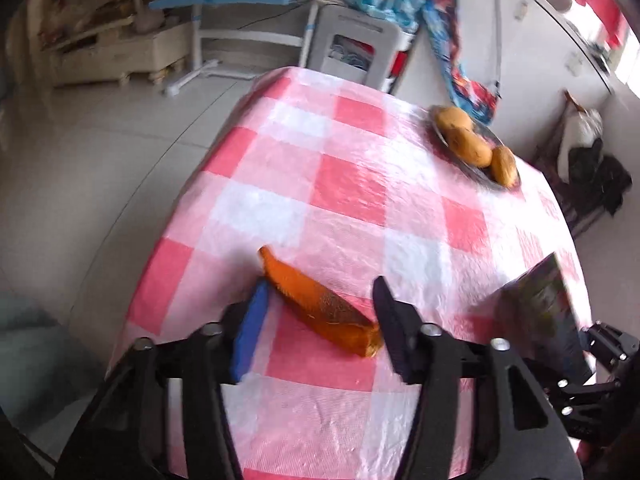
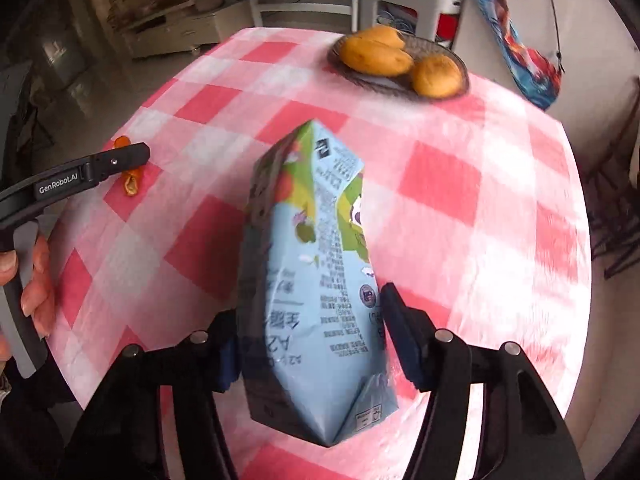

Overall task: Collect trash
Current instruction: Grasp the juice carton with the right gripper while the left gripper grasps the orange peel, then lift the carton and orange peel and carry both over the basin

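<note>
An orange peel (image 1: 316,304) lies slantwise on the red-and-white checked table (image 1: 340,184). My left gripper (image 1: 320,284) is shut on it, the blue pad against its far part and the black finger against its near end. My right gripper (image 2: 310,304) is shut on a light-blue milk carton (image 2: 316,264), which fills the gap between the fingers and hides the left pad. The left wrist view shows the carton (image 1: 540,304) tilted at the right edge. From the right wrist view, the left gripper (image 2: 132,156) crosses the peel (image 2: 131,184) at the table's left side.
A dark plate (image 2: 460,60) with three yellow-orange fruits (image 2: 376,56) stands at the table's far right, also in the left wrist view as the fruits (image 1: 468,140). Behind the table are a grey plastic stool (image 1: 356,44) and a blue desk frame. A person's hand (image 2: 38,292) holds the left gripper.
</note>
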### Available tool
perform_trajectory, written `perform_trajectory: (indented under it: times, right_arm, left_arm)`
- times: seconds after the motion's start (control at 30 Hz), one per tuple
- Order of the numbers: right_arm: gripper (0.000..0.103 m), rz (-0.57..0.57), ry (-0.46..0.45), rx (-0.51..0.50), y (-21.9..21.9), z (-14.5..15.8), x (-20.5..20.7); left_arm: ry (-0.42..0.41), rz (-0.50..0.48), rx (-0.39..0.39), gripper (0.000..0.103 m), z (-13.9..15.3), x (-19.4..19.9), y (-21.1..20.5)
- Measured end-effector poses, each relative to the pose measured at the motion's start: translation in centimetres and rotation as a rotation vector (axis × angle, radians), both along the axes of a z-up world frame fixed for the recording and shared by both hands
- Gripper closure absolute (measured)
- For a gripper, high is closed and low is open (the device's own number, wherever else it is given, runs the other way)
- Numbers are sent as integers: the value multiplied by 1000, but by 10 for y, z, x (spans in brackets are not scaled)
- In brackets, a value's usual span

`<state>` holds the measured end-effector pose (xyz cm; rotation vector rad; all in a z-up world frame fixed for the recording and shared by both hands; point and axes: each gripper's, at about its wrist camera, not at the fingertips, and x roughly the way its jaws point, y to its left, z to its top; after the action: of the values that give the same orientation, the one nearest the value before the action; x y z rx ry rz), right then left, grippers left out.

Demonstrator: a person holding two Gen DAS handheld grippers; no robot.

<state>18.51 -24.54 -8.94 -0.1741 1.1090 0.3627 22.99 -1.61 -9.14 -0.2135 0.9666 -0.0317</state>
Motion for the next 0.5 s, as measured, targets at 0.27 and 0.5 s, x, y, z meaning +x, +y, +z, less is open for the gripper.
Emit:
perform_trajectory:
  times: [0.27, 0.5]
  right_arm:
    - [56, -95, -9, 120, -8, 12, -15]
    - [56, -181, -1, 286, -40, 17, -25]
  left_arm:
    - [-11, -130, -105, 86, 1, -32, 5]
    - [-60, -135, -135, 86, 15, -71, 6]
